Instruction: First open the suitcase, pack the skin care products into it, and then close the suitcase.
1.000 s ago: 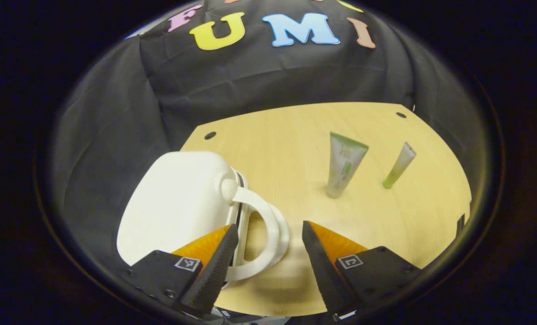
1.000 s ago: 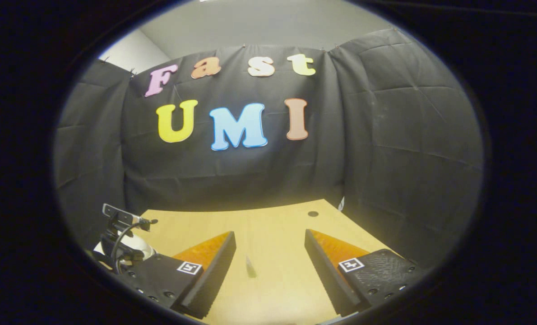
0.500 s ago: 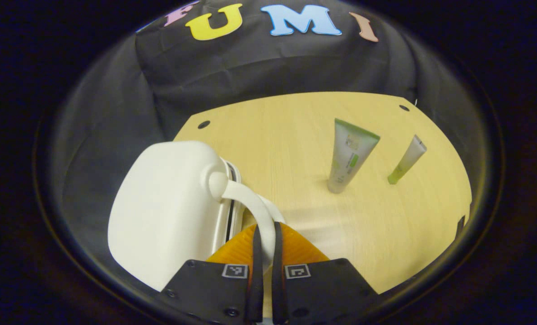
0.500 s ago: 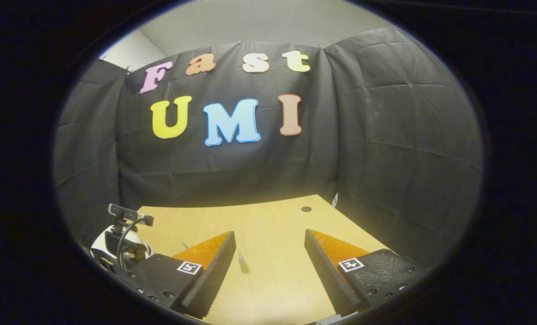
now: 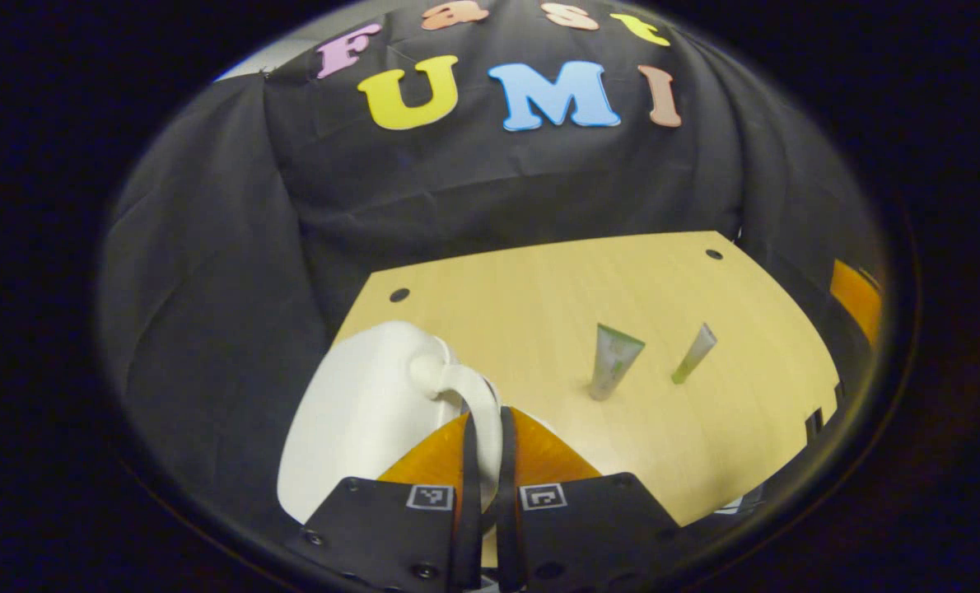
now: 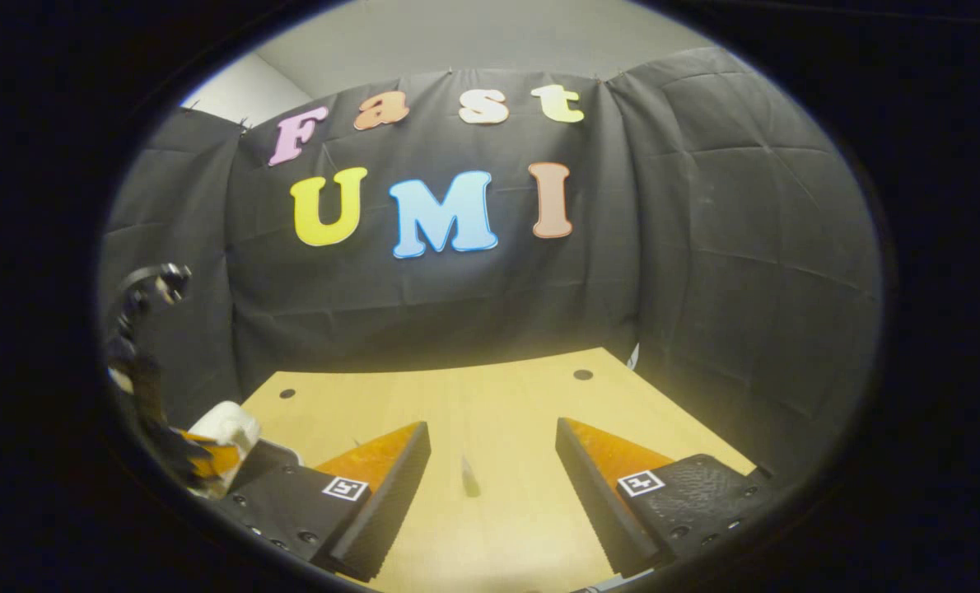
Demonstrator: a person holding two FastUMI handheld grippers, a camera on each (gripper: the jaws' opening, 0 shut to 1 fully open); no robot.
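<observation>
My left hand-held gripper (image 5: 483,461): clamped on suitcase handle (image 5: 478,403), lower centre. Suitcase (image 5: 358,420): lower left on counter (image 5: 539,296). Two tubes (image 5: 613,362): centre right. My right hand-held gripper (image 6: 492,461): wide apart, empty.

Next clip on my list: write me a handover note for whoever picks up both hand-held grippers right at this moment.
Left hand-held gripper: shut on the white handle of the suitcase, at the table's near left.
Right hand-held gripper: open, holding nothing, above the table.
Things: the wide green-capped tube and the thin tube stand on the table, side by side and apart, to the right of the suitcase.
Done: handle gripped. Whether the lid has begun to part cannot be told.
Left: open the suitcase, put both tubes inside, close it.
</observation>
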